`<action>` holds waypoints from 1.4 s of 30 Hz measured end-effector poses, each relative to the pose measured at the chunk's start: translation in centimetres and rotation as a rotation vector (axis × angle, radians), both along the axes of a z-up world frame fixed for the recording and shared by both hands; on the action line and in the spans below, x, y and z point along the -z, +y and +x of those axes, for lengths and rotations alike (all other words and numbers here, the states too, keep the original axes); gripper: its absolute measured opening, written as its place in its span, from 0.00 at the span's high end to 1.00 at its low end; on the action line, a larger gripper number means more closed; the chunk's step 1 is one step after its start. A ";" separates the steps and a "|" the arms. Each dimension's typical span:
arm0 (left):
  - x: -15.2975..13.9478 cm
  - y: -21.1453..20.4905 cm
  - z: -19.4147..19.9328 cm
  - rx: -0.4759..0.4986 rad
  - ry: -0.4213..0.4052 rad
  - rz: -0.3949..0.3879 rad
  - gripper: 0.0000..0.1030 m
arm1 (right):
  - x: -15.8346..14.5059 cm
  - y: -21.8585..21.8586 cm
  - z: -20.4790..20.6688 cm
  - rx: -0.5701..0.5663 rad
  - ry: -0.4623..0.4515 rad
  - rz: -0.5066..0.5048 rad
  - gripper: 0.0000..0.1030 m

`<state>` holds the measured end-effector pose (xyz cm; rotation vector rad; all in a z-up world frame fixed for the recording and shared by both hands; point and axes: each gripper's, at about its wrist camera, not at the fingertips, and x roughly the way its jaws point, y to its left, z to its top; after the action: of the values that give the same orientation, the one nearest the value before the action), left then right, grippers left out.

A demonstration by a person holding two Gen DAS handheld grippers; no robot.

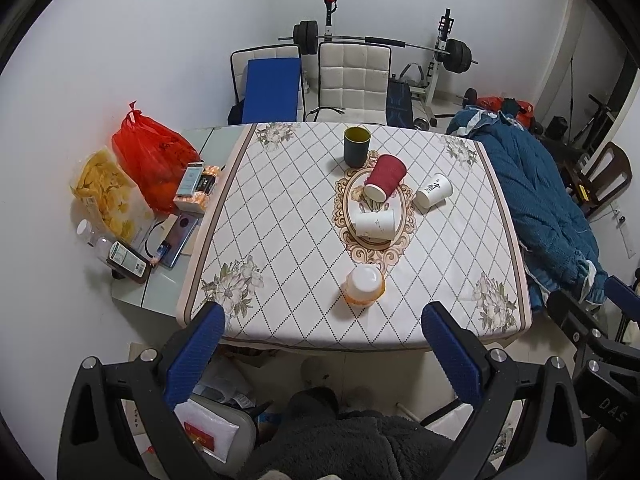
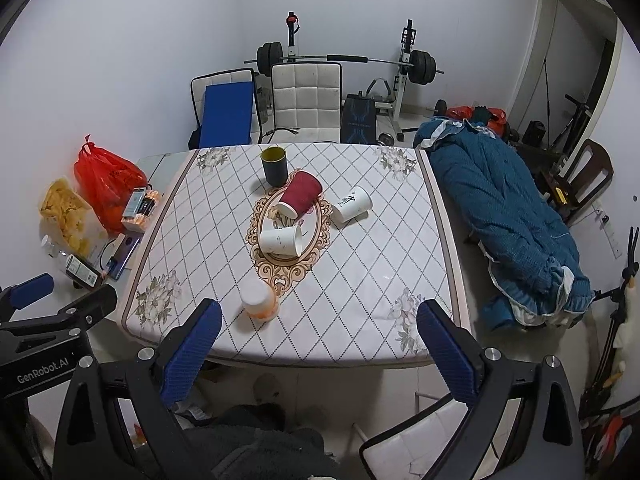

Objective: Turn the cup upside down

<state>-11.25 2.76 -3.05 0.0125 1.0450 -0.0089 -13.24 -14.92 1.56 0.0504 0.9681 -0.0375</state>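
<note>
On the surface point(image 1: 280, 208) only the orange cup point(image 1: 363, 285) sits inverted, while three lie toppled, the dark cup point(image 1: 356, 147) stands upright, and both tongs point(image 1: 323, 334) point(image 2: 319, 330) hover open, empty.

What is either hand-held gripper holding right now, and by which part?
Nothing. The left hand-held gripper and right hand-held gripper are both open, short of the table.
</note>
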 end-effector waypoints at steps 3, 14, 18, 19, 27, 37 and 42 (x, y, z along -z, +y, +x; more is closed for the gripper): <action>-0.1 0.1 0.3 -0.006 0.000 0.002 0.02 | 0.0 0.1 0.1 0.002 0.000 0.000 0.03; -0.1 0.3 0.7 -0.011 0.001 0.016 0.02 | 0.3 0.0 0.5 0.004 0.003 -0.001 0.03; 0.0 0.3 0.5 -0.009 0.003 0.024 0.02 | 0.4 0.0 0.6 0.003 0.004 -0.001 0.03; 0.0 0.3 0.5 -0.011 0.003 0.024 0.02 | 0.4 -0.1 0.6 0.003 0.003 -0.001 0.03; 0.1 0.5 0.3 -0.010 0.009 0.032 0.02 | 1.0 0.0 1.1 -0.010 0.016 0.000 0.03; 0.1 0.9 0.3 -0.014 0.015 0.031 0.02 | 1.3 0.4 1.4 -0.016 0.022 0.002 0.03; 0.2 0.9 0.3 -0.018 0.023 0.028 0.02 | 1.3 0.4 1.4 -0.016 0.024 0.002 0.03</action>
<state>-10.97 3.70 -3.29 0.0286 1.0686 0.0217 -11.79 -14.54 0.24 0.0442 0.9922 -0.0227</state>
